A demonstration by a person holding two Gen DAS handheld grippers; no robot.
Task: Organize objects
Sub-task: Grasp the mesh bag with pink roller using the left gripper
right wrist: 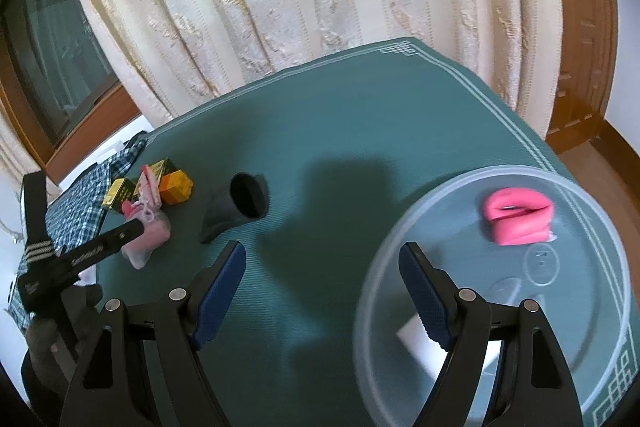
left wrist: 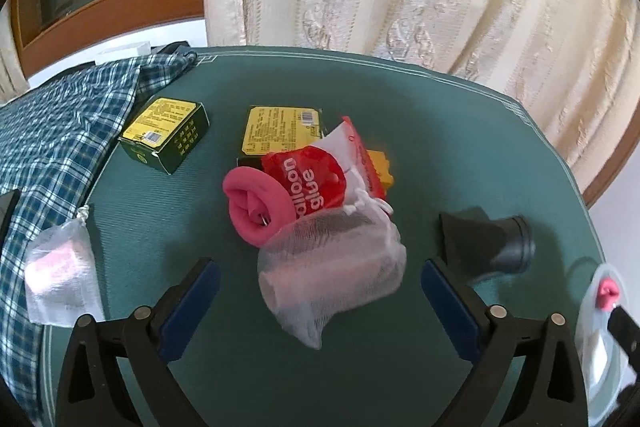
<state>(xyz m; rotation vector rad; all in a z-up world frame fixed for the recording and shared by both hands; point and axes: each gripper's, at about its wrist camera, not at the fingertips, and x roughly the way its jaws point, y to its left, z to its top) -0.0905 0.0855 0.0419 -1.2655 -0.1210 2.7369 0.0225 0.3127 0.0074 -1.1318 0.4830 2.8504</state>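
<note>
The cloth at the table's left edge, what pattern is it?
The cloth is a blue-and-white plaid check, clearest in the left wrist view.

Each gripper [left wrist: 320,279] [right wrist: 322,285]: black triangular-cutout frames, blue ribbed pads [right wrist: 220,291], round silver pivot pins; white lettering on left unit.

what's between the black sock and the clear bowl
Only bare green mat under a shadow: the right wrist view shows nothing between the black sock and the clear bowl.
</note>
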